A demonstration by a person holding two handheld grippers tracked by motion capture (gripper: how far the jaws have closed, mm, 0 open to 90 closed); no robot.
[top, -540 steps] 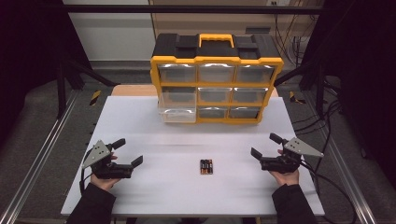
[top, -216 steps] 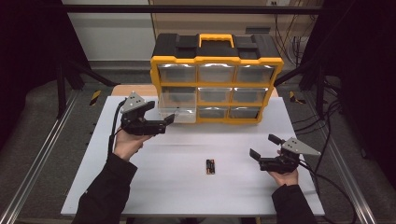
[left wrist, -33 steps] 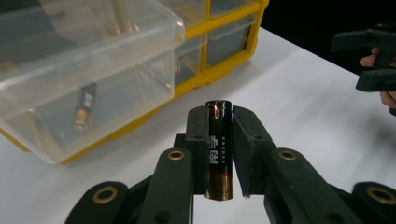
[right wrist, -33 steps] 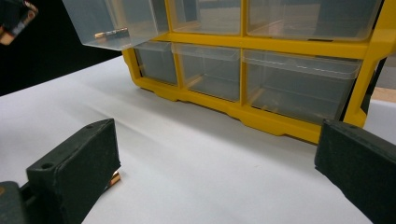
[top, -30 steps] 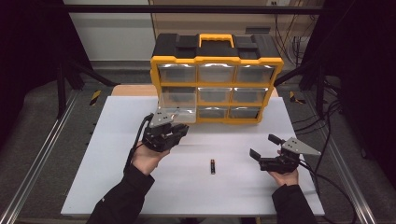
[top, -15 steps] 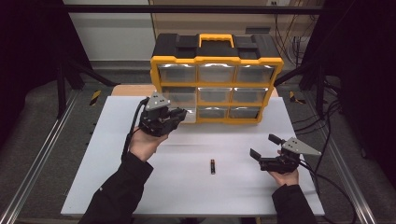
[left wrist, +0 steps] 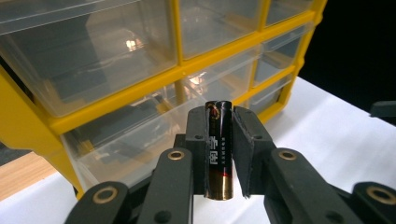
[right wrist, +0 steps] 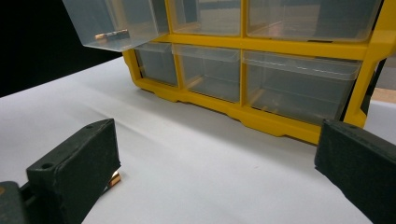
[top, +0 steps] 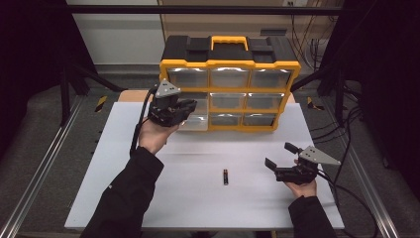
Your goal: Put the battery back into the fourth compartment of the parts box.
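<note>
Yellow organizer's (top: 230, 89) pulled-out drawer (right wrist: 112, 23) holds 1 battery (right wrist: 111, 34).

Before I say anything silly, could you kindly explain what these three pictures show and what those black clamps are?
A person holds a hand-held tool in each hand, and each carries a camera. One picture looks down from above the white table. There the left tool is raised at the yellow drawer cabinet, where one clear drawer stands pulled out. The left tool's own picture shows it clamped on a battery. The right tool rests open near the table's right side. Another battery lies on the table.
</note>
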